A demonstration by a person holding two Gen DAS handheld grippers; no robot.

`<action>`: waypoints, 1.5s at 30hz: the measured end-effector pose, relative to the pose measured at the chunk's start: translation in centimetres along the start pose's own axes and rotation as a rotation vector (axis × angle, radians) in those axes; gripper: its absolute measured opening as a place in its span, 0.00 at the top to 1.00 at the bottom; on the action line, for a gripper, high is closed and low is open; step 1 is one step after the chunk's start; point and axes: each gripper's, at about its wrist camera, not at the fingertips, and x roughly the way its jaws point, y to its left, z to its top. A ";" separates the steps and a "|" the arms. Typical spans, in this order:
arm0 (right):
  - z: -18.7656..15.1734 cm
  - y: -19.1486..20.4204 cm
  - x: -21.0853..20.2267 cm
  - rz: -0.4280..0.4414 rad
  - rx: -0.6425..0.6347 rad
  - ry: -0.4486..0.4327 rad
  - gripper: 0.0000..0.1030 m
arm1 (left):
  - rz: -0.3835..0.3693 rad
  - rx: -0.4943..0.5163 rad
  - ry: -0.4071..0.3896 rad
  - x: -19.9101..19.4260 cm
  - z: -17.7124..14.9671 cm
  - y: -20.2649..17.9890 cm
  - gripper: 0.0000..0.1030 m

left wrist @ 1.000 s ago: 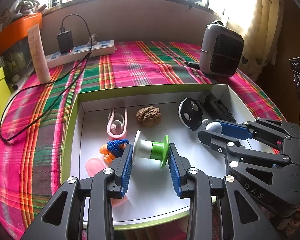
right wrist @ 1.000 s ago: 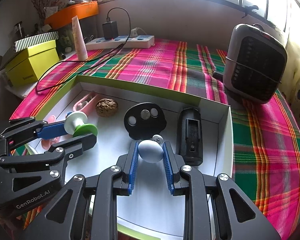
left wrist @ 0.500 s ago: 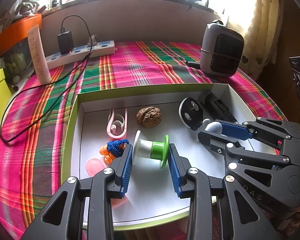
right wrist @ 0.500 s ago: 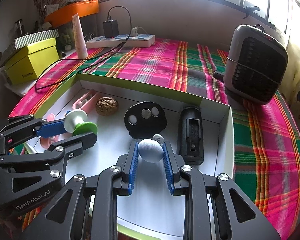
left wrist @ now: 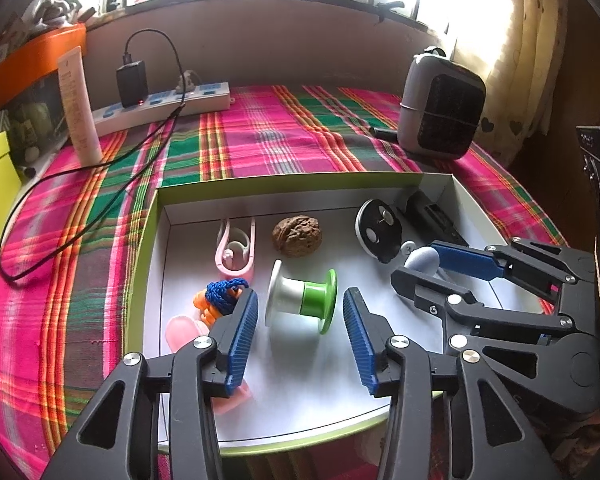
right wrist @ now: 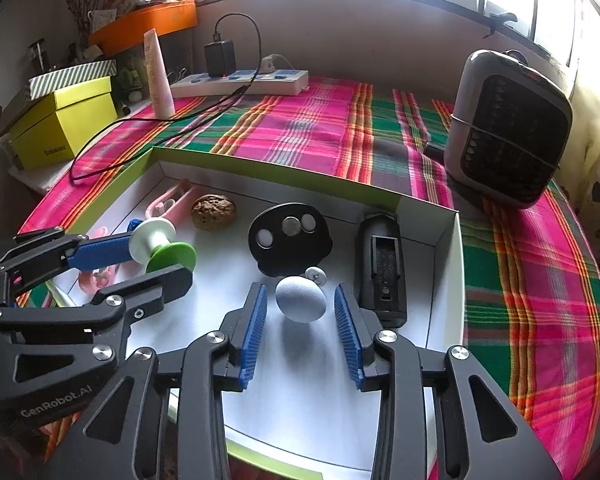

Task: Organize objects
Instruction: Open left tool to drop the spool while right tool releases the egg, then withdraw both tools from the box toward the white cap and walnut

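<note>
A white and green spool point(left wrist: 300, 300) lies on its side on the floor of the white box with a green rim point(left wrist: 260, 182). My left gripper point(left wrist: 301, 294) straddles it, jaws opening, with a gap at each pad. A pale blue egg-shaped thing point(right wrist: 300, 300) rests on the box floor between the pads of my right gripper point(right wrist: 300, 290), whose jaws are also opening and do not touch it. Each gripper also shows in the other's view: the left gripper point(right wrist: 160, 260) and the right gripper point(left wrist: 418, 262).
The box also holds a walnut point(left wrist: 297, 236), a pink clip point(left wrist: 236, 248), a black disc point(right wrist: 288, 236), a black device point(right wrist: 382, 268) and a blue cord with orange earplugs point(left wrist: 224, 292). On the plaid cloth stand a heater point(right wrist: 508, 136), a power strip point(right wrist: 240, 80) and a tube point(right wrist: 158, 76).
Both pairs of jaws have parted. The left let go of the spool and the right let go of the egg; both things now rest on the box floor. Neither hand shifted.
</note>
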 end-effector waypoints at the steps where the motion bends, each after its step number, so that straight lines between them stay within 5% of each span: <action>1: 0.0 0.0 -0.1 -0.002 0.000 0.000 0.64 | 0.002 0.002 -0.002 -0.1 0.0 0.0 0.58; 45: -3.7 2.4 -7.1 -0.010 0.044 -0.100 0.64 | 0.035 -0.001 -0.088 -7.8 -4.8 -1.4 0.57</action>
